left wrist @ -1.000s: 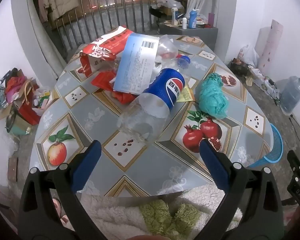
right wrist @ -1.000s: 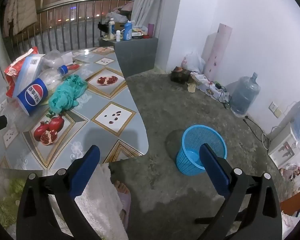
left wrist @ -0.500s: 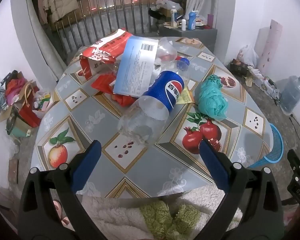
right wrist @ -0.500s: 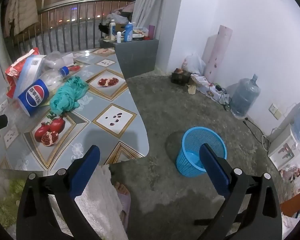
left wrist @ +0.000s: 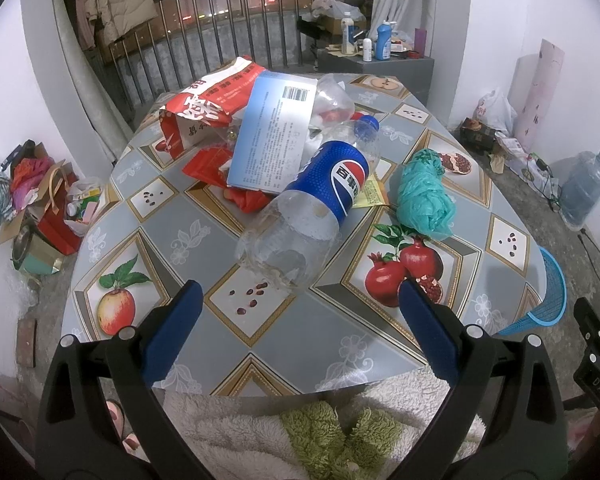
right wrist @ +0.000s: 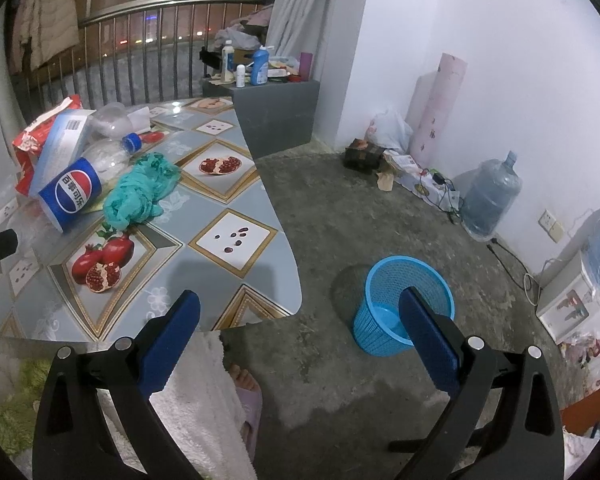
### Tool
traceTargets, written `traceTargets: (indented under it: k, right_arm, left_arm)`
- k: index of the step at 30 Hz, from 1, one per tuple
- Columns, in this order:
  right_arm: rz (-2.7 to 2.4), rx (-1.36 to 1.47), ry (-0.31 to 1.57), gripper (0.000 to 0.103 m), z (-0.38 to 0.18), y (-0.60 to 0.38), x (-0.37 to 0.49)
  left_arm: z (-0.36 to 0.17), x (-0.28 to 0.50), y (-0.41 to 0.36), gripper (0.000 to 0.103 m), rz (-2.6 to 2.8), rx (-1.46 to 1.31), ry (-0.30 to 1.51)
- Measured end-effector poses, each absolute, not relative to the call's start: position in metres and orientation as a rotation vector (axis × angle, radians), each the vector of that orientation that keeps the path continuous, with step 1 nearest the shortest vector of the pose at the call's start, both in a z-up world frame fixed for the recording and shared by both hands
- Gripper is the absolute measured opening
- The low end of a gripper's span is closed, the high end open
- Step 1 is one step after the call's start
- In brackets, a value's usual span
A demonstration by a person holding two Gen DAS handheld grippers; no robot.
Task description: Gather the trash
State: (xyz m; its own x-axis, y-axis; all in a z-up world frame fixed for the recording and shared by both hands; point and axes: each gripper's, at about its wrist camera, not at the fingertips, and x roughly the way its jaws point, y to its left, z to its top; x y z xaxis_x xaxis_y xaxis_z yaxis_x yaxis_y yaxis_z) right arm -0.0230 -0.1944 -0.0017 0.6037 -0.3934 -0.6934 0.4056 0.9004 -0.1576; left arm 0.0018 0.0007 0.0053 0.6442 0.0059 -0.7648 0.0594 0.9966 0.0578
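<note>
A large empty Pepsi bottle (left wrist: 316,208) lies on the round table (left wrist: 204,208), base toward me. Behind it lie a pale blue box (left wrist: 274,136), a red and white bag (left wrist: 208,108), red wrappers (left wrist: 208,164) and a clear crushed bottle (left wrist: 332,96). A teal plastic bag (left wrist: 424,196) lies to its right. My left gripper (left wrist: 296,300) is open and empty just short of the bottle's base. My right gripper (right wrist: 300,312) is open and empty above the floor, past the table's edge. A blue mesh bin (right wrist: 400,304) stands on the floor by its right finger.
A grey cabinet (right wrist: 276,116) with bottles stands behind the table. A water jug (right wrist: 490,196), bags and cables line the right wall. A railing (left wrist: 228,56) runs behind the table. Clutter (left wrist: 40,208) sits on the floor at left. A fluffy white robe (left wrist: 260,432) is below the grippers.
The left gripper has drawn back a little from the table, so the trash pile sits slightly farther off. The right gripper has barely moved. Both stay open.
</note>
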Motion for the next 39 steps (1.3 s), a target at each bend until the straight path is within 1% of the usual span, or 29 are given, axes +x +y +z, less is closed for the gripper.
traceTargets:
  k: [39]
  right_arm:
    - [-0.459, 0.006, 0.793, 0.097, 0.0007, -0.1887, -0.0236]
  left_arm:
    - [0.0050, 0.0018, 0.0007, 0.094, -0.030, 0.080, 0.871]
